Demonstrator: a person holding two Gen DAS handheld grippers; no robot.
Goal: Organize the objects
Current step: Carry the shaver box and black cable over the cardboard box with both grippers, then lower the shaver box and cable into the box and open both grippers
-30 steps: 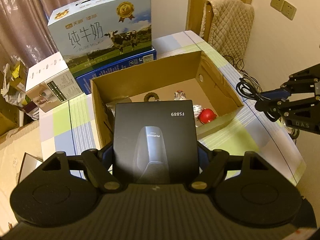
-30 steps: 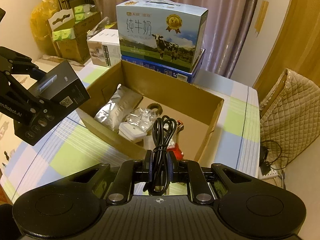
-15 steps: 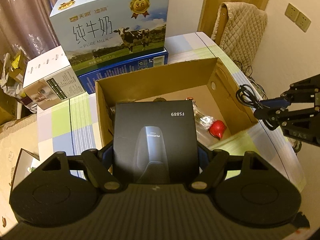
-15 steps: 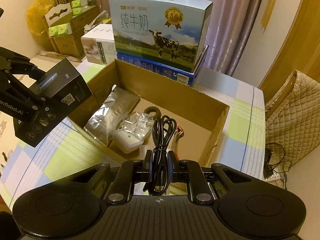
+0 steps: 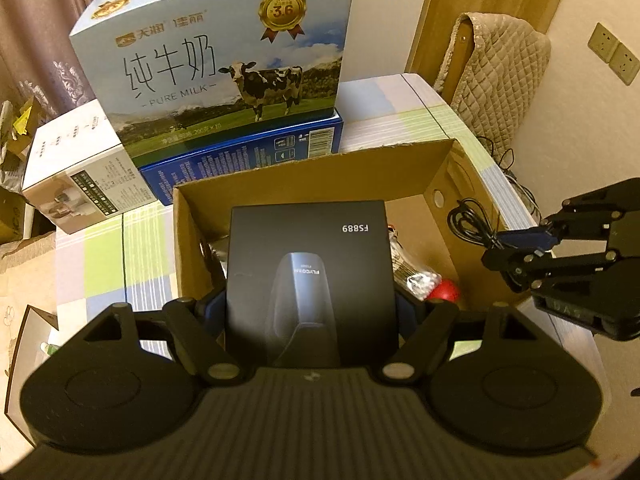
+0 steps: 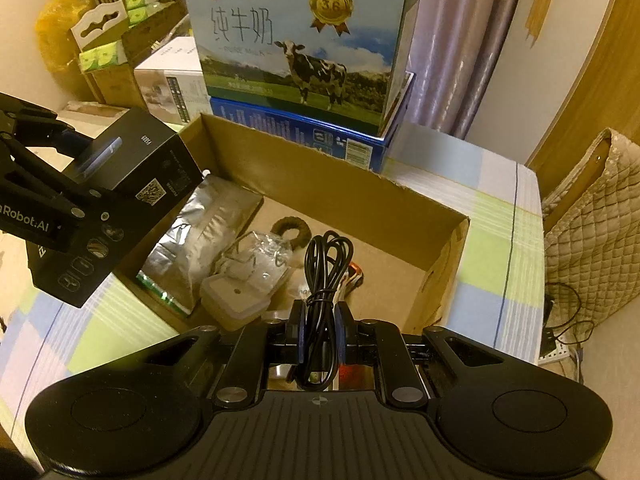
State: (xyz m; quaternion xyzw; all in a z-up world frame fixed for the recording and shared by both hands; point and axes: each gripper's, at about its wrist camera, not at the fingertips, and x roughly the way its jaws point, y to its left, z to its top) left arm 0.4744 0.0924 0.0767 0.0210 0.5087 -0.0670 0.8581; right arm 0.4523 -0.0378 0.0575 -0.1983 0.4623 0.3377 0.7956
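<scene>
Over the carton [image 6: 440, 248], both tools hold level, loaded.

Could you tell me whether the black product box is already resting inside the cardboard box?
No, the black product box is clamped in the left hand-held gripper, above the near-left corner of the cardboard box.

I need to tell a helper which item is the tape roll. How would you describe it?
Find the open cardboard box before the milk carton. On its floor, behind the crinkly clear packet, lies a small dark ring. It is the only ring-shaped thing there, unlike the flat silver foil bag beside it.
</scene>
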